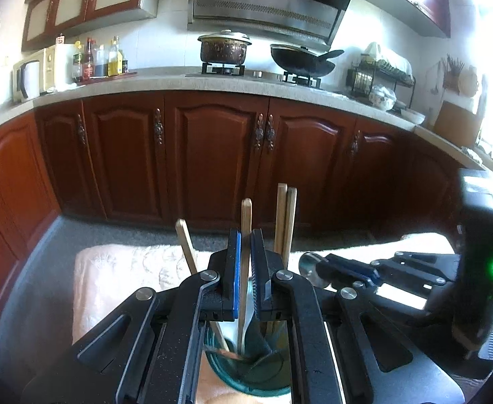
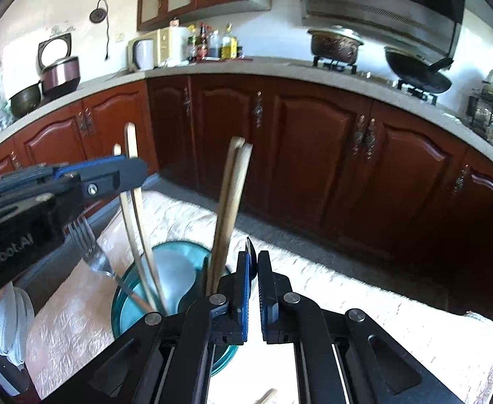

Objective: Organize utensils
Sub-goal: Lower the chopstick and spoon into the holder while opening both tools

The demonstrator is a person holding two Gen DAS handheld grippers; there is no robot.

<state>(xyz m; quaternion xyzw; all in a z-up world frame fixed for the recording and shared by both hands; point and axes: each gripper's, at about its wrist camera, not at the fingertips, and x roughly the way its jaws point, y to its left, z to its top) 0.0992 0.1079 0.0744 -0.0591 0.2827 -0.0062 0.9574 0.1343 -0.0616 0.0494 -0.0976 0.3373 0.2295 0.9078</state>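
While left tongs (image 1: 245, 262) clench a chopstick (image 1: 246, 215), right tongs (image 2: 253, 269) grip a spoon (image 2: 251, 262), glass rim (image 2: 165, 247) beneath.

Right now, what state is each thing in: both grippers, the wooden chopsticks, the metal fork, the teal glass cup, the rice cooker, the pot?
Left gripper: shut on one wooden chopstick, lower end in the cup.
Right gripper: shut on a metal spoon.
Teal glass cup: upright, holding utensils.
Pair of wooden chopsticks: standing in cup, leaning.
Metal fork: leaning in cup, tines up.
Rice cooker: lid open.
Pot: lid on.
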